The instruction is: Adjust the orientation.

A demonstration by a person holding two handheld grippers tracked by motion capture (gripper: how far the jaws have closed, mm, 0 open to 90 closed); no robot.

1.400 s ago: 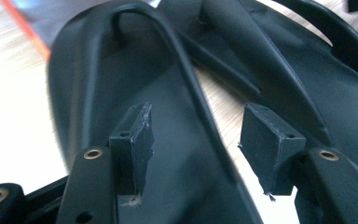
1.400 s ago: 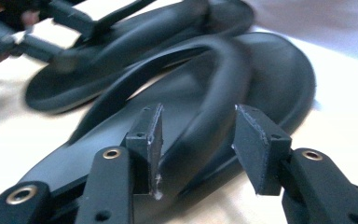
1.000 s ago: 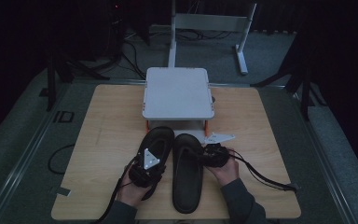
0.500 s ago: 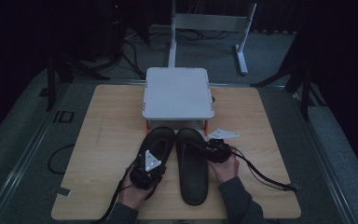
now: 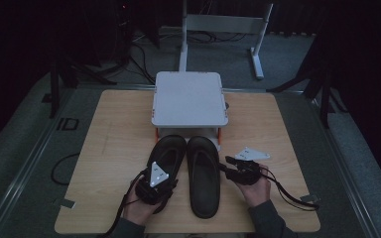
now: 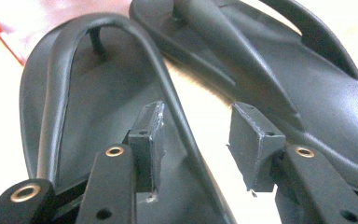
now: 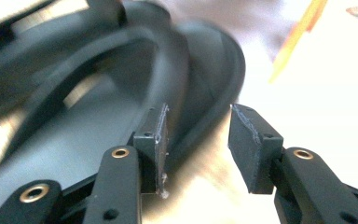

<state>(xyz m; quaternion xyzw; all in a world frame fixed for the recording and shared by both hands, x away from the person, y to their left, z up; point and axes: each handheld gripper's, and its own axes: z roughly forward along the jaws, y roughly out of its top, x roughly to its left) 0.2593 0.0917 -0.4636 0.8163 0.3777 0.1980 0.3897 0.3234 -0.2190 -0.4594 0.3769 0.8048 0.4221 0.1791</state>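
The left gripper sits over the near end of the left sandal, held in the person's left hand. In the left gripper view its jaws stand apart with the sandal's right strap running up between the pads; the pads do not press on it, so nothing is gripped. These jaws have just been opening, with the strap between them. The right gripper lies just right of the right sandal, held in the right hand, with its grey plate on the far side and its cable trailing off to the right. In the right gripper view its jaws are parted too, with bare table between the pads and the sandal's edge just beyond the left pad, blurred; nothing is held. These jaws have also just been opening, with nothing between them. The two black sandals lie side by side near the middle of the table, toes pointing far, with a narrow strip of wood between them. Their toes reach just under the near edge of a white stand, which has orange legs. Beyond the table's far edge a white frame stands on the grey floor.
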